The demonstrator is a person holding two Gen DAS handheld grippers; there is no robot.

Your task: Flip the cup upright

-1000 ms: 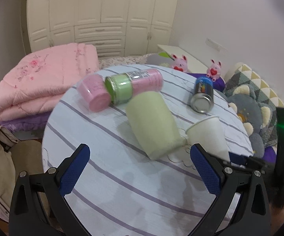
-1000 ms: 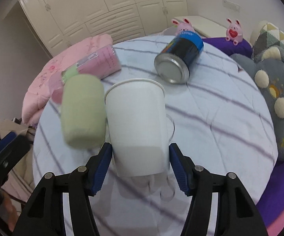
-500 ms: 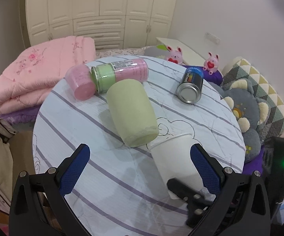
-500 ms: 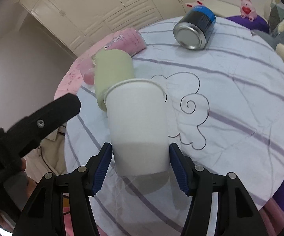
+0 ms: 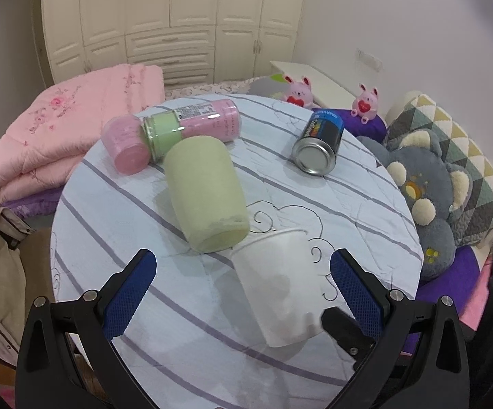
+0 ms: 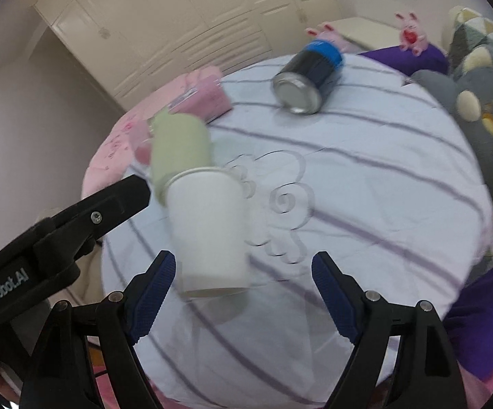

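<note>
Left wrist view: the left tool (image 5: 243, 284) hovers low over the round striped worktop (image 5: 348, 204), fingers spread wide and released, holding nothing. The white paper cup (image 5: 278, 286) stands mouth up between them, touching neither pad, just beside a green cup (image 5: 205, 192) lying on its side.

Right wrist view: the right tool (image 6: 243, 284) is likewise spread apart and released. The white paper cup (image 6: 208, 228) stands upright near its left finger, free of the pads; image blurred.
</note>
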